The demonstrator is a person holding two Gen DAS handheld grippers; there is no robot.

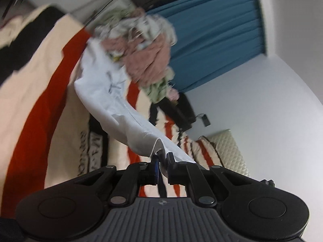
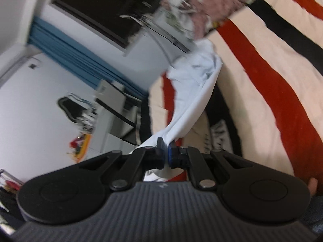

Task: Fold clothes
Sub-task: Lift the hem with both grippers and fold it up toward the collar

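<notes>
A white garment [image 1: 113, 104] stretches up from the bed toward my left gripper [image 1: 162, 157], which is shut on its edge. The same white garment [image 2: 193, 92] runs to my right gripper [image 2: 166, 147], which is shut on another part of it. Both grippers hold it lifted above the striped bedspread [image 1: 40, 92]. The garment's far end lies by a pile of pink and patterned clothes [image 1: 145, 56], which also shows in the right wrist view [image 2: 210, 10]. Both views are tilted and blurred.
The bedspread [image 2: 262, 70] has cream, red and black stripes. Blue curtains [image 1: 218, 40] hang on the far wall. A quilted headboard [image 1: 228, 149] stands at the bed's end. A dark screen [image 2: 105, 6] and shelves with clutter [image 2: 113, 109] stand by the wall.
</notes>
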